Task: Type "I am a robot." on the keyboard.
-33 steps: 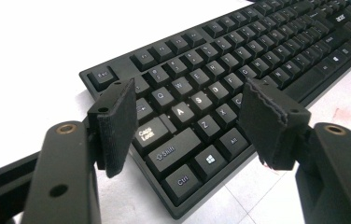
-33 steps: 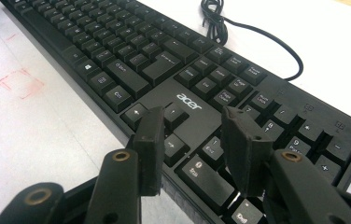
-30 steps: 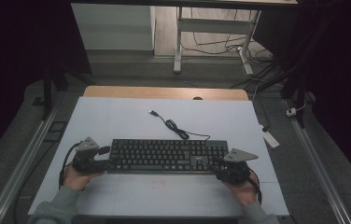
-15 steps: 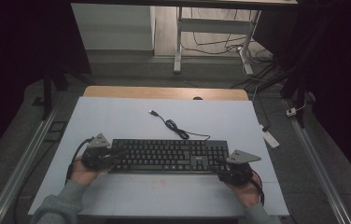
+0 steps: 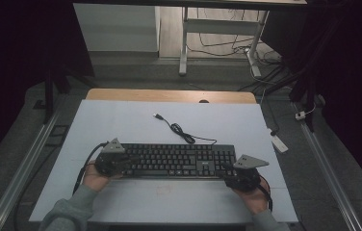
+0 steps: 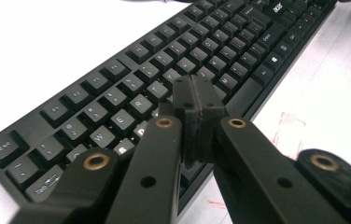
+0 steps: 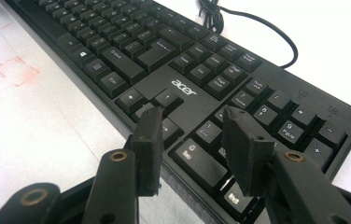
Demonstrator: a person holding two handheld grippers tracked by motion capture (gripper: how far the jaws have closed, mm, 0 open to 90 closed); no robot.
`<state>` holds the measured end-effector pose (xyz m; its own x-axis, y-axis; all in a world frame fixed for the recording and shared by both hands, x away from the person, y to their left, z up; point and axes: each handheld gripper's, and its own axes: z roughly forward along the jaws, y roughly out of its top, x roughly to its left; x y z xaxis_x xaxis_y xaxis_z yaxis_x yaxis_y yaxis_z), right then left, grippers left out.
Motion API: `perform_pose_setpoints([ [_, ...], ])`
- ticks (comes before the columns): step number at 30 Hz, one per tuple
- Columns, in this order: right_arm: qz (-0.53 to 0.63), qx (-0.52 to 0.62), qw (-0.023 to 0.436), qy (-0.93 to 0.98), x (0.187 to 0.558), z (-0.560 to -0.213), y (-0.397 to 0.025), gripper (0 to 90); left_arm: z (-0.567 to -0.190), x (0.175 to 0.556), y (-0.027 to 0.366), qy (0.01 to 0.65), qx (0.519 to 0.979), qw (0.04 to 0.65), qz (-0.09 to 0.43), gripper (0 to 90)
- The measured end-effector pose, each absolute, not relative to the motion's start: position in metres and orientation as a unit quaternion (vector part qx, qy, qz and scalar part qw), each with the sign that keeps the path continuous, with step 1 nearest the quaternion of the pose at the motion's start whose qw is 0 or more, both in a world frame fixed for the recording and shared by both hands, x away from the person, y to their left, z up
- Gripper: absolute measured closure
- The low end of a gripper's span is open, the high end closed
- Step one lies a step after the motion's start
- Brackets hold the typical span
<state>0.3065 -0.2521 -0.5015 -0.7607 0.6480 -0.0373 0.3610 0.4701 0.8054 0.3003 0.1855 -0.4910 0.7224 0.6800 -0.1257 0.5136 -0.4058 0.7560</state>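
A black Acer keyboard (image 5: 174,161) lies across the near half of the white tabletop (image 5: 121,120). Its black cable (image 5: 181,131) curls away toward the far side and ends in a loose USB plug (image 5: 157,116). My left gripper (image 5: 117,162) hovers over the keyboard's left end. In the left gripper view the left gripper (image 6: 197,95) is shut, pads pressed together with nothing between them, just above the letter keys (image 6: 141,100). My right gripper (image 5: 237,175) is at the keyboard's front right corner. There the right gripper (image 7: 194,123) stands open above the arrow keys and number pad (image 7: 276,112).
A red square outline (image 7: 15,71) is drawn on the tabletop in front of the keyboard. A bare wooden strip (image 5: 169,95) runs along the table's far edge. A white block (image 5: 279,142) lies on the floor to the right, and metal rails (image 5: 25,159) flank the table.
My left gripper has moved right, from beside the keyboard's left end to over its keys. The right gripper has stayed at the front right corner.
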Motion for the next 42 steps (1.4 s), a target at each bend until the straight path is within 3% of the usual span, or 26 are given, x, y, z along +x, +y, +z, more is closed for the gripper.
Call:
perform_pose_setpoints([
  [42,0.410,0.306,0.177,0.841,0.307,-0.504,-0.254,58.2,-0.520,0.302,0.147,0.322,0.875,0.355,0.073,88.7],
])
